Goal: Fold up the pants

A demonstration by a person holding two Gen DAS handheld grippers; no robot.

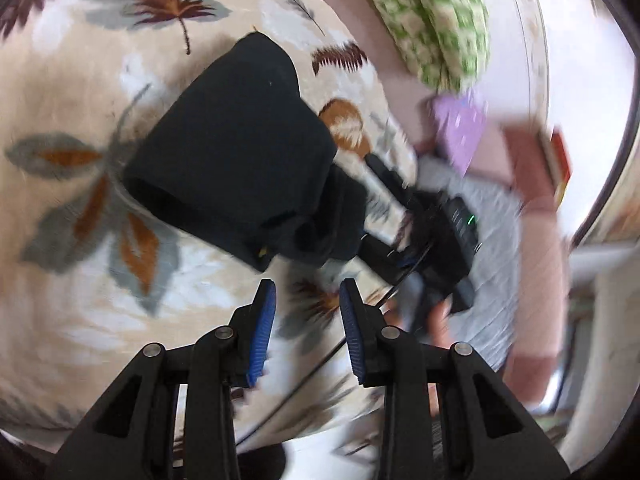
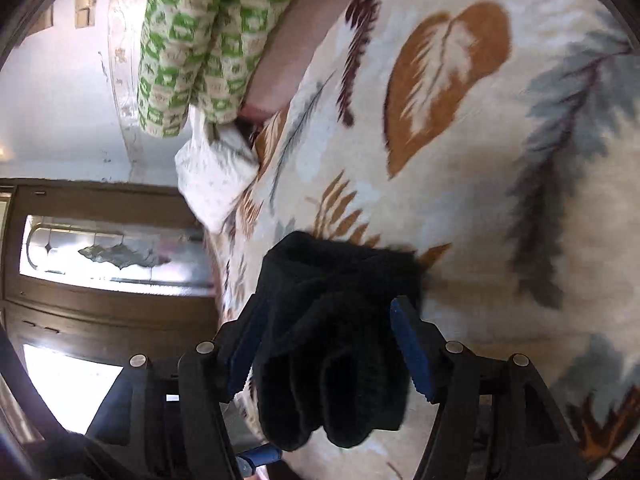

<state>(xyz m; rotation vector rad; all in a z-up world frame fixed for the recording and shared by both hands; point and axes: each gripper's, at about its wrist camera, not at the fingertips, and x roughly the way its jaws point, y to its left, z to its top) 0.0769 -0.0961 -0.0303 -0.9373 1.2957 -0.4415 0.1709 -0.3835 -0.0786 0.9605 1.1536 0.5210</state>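
Observation:
The black pants (image 1: 236, 160) lie bunched and folded on a cream bedspread (image 1: 80, 240) with a leaf print. My left gripper (image 1: 307, 292) is open and empty, a little short of the near edge of the pants. In the left wrist view the right gripper (image 1: 432, 232) reaches in from the right and meets the pants' right end. In the right wrist view my right gripper (image 2: 328, 312) has a thick bunch of the black pants (image 2: 332, 340) between its blue pads (image 2: 412, 348), with folds hanging down toward the camera.
A green-and-cream patterned quilt (image 2: 200, 32) lies at the far edge of the bed, with a white cloth (image 2: 212, 176) beside it. A wooden cabinet with glass panels (image 2: 100, 256) stands past the bed's edge. A cable (image 1: 304, 376) runs under my left gripper.

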